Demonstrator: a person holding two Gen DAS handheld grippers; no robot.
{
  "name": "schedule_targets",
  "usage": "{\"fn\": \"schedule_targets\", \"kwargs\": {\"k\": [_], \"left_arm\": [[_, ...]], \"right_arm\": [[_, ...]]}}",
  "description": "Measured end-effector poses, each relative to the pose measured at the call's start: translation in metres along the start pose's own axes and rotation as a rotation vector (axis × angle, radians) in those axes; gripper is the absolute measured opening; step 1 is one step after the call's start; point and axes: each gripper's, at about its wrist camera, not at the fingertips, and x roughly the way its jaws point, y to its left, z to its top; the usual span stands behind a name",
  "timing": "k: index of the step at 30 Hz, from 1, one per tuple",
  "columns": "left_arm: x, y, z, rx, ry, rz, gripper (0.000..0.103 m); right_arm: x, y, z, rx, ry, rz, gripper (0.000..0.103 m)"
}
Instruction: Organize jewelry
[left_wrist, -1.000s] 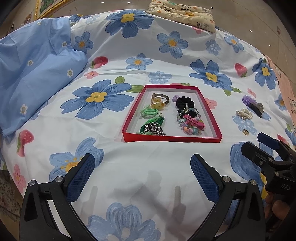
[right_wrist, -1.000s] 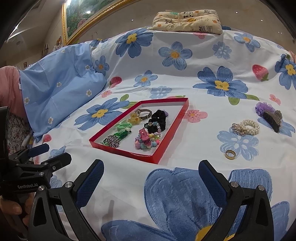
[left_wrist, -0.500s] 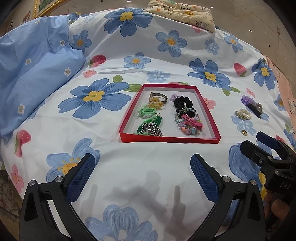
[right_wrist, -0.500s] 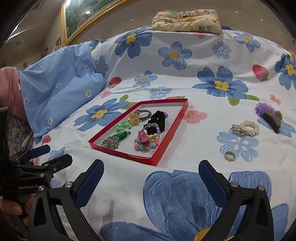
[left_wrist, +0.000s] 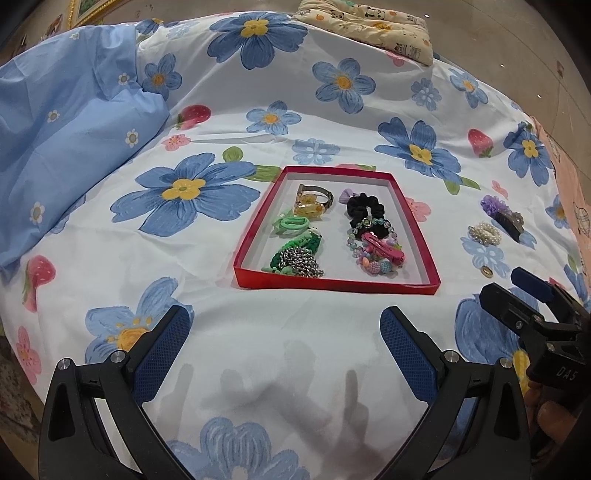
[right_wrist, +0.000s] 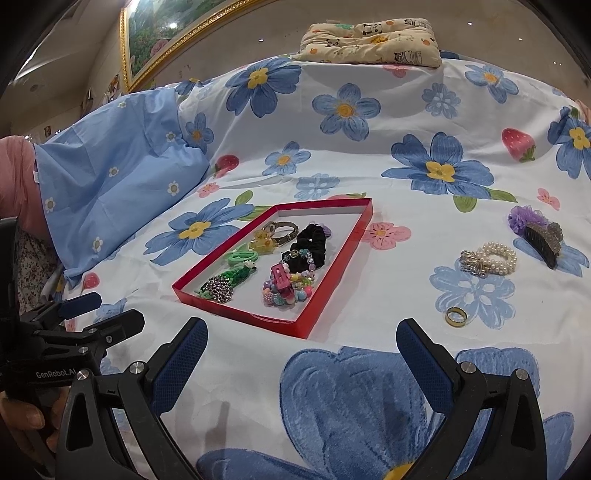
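A shallow red tray (left_wrist: 334, 285) (right_wrist: 332, 273) lies on the flowered bedspread and holds several pieces: a black scrunchie (left_wrist: 364, 212) (right_wrist: 312, 240), a silver chain (left_wrist: 301, 260) (right_wrist: 219, 286), green bands and beaded bracelets. Right of the tray lie a pearl bracelet (left_wrist: 484, 233) (right_wrist: 489, 258), a gold ring (left_wrist: 486, 272) (right_wrist: 456, 316) and a dark hair claw (left_wrist: 508, 221) (right_wrist: 543, 238) beside a purple scrunchie (right_wrist: 522, 218). My left gripper (left_wrist: 284, 343) hovers open in front of the tray, holding nothing. My right gripper (right_wrist: 301, 358) is open too, near the tray's front corner.
A light blue quilt (left_wrist: 62, 147) (right_wrist: 110, 184) is bunched at the left. A small patterned pillow (left_wrist: 369, 22) (right_wrist: 373, 40) lies at the far end of the bed. A framed picture (right_wrist: 177, 37) hangs behind. A hand holds the other gripper at each view's edge.
Both views have shifted only slightly; the tray sits a little lower and nearer in the left wrist view. Both grippers stay open and no item has moved.
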Motion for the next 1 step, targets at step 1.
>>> {"fn": "schedule_targets", "kwargs": {"k": [1], "left_arm": [[0.0009, 0.0008, 0.001, -0.002, 0.002, -0.004, 0.103]], "right_arm": [[0.0013, -0.0008, 0.001, 0.001, 0.004, -0.001, 0.103]]}}
